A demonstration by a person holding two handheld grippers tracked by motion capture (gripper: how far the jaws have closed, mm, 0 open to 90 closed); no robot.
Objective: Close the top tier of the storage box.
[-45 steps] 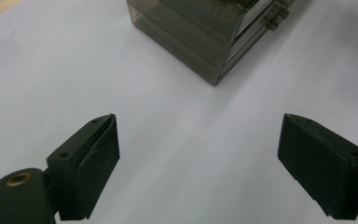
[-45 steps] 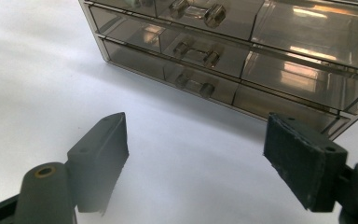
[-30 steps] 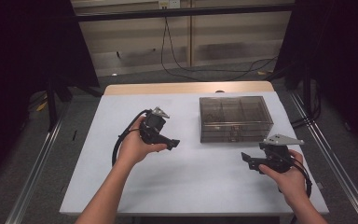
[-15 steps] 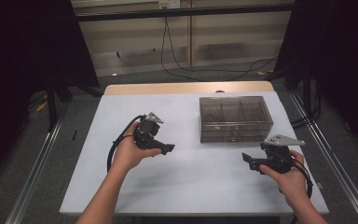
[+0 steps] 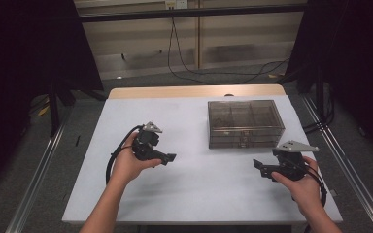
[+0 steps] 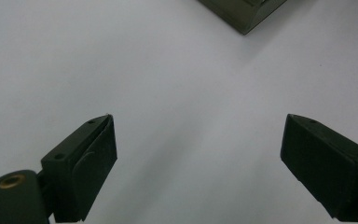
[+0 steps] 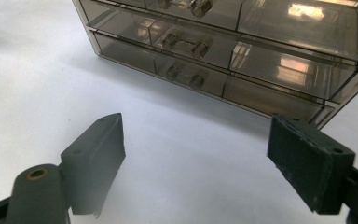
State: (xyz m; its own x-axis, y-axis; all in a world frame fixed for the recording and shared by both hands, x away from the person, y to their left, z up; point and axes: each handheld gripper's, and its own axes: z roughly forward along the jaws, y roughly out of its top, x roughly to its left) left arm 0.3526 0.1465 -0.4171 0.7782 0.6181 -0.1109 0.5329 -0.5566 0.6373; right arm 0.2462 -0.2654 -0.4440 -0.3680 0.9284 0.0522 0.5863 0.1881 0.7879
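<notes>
A smoky clear plastic drawer box [image 5: 245, 123] stands on the white table [image 5: 199, 194], right of centre. Its stacked drawers with small knobs [image 7: 196, 46] fill the top of the right gripper view. My left gripper [image 5: 171, 158] hovers over the table's left half, jaws pointing right, open with nothing between them [image 6: 198, 158]. A corner of the box [image 6: 242, 11] sits far ahead of it. My right gripper [image 5: 258, 166] is held near the front right, jaws pointing left, open and empty [image 7: 196, 163], a short way in front of the box.
Beyond the table's wooden far edge [image 5: 194, 91] run cables on the floor [image 5: 213, 73]. Metal rails [image 5: 43, 160] flank both sides of the table. Bare white surface lies between the two grippers.
The left hand has drawn back toward the near-left and sunk a little with its gripper. The right hand and the box have stayed put.
</notes>
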